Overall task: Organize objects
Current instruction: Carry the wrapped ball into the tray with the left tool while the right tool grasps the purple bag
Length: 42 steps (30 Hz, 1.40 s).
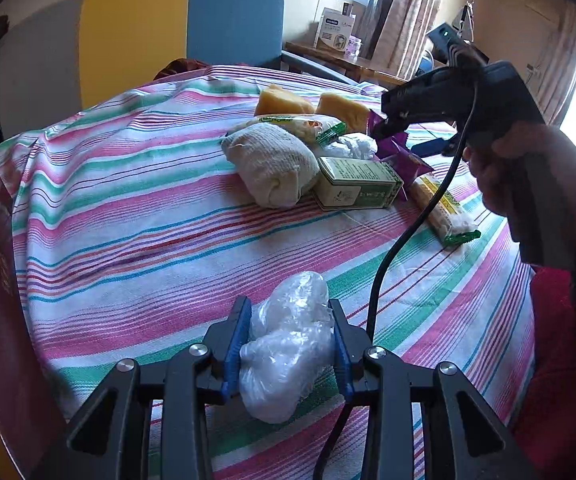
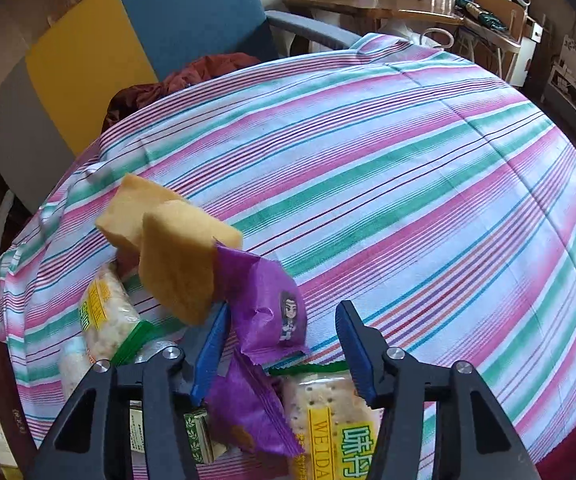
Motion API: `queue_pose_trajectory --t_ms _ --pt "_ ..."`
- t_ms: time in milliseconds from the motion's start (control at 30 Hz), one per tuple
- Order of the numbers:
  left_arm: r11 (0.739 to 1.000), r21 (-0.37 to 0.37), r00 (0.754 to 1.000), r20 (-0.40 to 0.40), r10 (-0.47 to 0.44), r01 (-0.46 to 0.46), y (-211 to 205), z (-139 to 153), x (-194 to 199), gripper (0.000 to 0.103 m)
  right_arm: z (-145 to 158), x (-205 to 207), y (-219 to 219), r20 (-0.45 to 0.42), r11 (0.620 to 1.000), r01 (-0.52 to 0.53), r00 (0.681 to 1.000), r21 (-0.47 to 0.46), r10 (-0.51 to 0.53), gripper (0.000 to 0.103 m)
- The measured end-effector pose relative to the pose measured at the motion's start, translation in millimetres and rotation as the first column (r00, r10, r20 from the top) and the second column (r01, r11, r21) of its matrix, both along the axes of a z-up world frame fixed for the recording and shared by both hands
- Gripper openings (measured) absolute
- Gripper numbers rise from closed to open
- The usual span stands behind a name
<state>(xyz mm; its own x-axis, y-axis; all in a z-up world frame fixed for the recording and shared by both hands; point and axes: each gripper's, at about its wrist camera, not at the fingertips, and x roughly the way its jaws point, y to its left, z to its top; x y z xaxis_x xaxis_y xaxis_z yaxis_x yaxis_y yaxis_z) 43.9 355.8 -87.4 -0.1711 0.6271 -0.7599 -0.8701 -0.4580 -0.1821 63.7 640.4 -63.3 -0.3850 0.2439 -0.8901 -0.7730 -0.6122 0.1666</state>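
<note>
Your left gripper (image 1: 290, 344) clamps a crumpled clear plastic bag (image 1: 288, 344); your right gripper (image 2: 283, 344), part-open, straddles two purple foil snack packets (image 2: 263, 304) without pinching them, beside two yellow sponge blocks (image 2: 175, 256).

The cracker packet (image 2: 330, 420) carries the only clear wording: "WEIDA" in yellow-brown capitals, running lengthwise down its yellow label, with large green Chinese characters beside it on the right. A second packet of the same kind (image 2: 103, 316), to the left of that cracker packet past the purple wrappers, shows a yellow label whose letters are too blurred to read. The green-and-white box (image 1: 354, 182) bears print too small to make out.
</note>
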Motion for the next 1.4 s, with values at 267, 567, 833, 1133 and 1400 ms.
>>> queue_pose_trajectory --t_ms 267,567,833,1133,1400 --pt "1.000 -0.001 1.000 -0.009 0.011 -0.011 1.4 1.5 2.3 0.037 4.3 2.3 2.7 -0.006 0.998 -0.018 1.000 0.068 0.018 0.036" --pt "0.997 0.057 0.998 -0.033 0.050 -0.049 -28.3 51.9 6.3 0.037 27.9 27.4 20.0 -0.134 0.994 0.085 0.988 0.067 -0.075 0.036" --pt "0.956 0.117 0.957 -0.079 0.278 -0.268 -140.9 105.0 -35.0 0.037 51.1 18.2 0.4 -0.216 0.991 0.000 0.976 0.136 0.030 0.036" --pt "0.797 -0.051 0.797 -0.104 0.594 -0.601 -273.0 61.2 -81.4 0.038 67.0 12.6 -32.0 -0.235 0.972 -0.093 0.961 0.218 0.145 0.036" --pt "0.743 -0.107 0.750 -0.094 0.654 -0.661 -304.6 32.3 -89.3 0.039 80.8 11.4 -58.4 -0.236 0.958 -0.147 0.950 0.248 0.207 0.036"
